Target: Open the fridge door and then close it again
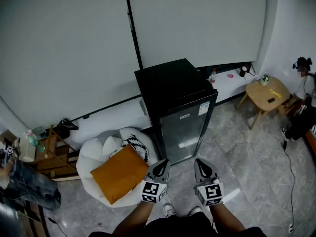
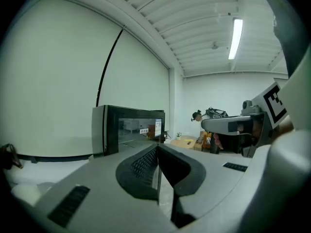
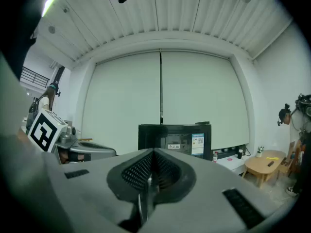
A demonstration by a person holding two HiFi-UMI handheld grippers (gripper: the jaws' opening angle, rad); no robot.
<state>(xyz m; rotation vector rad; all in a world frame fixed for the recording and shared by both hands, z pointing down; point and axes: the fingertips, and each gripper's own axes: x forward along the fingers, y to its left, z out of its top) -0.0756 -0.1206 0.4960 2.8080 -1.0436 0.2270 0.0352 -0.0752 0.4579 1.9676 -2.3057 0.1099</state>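
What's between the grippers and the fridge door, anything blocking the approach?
Nothing visible. Only bare floor lies between the left gripper, the right gripper and the closed fridge door. The white beanbag with its orange cushion sits off to the left of the fridge, outside the path.

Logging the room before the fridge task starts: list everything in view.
tall glass-fronted fridge: one, black, centre by the wall, door shut
soft beanbag seat: one, white, left of the fridge
square fabric cushion: one, orange, on the beanbag
round wooden side table: one, light wood, right of the fridge
low wooden rack: one, brown, far left
person: one, dark clothes, right edge beside the table
left gripper: one, grey, bottom centre, shut and empty
right gripper: one, grey, beside it, shut and empty
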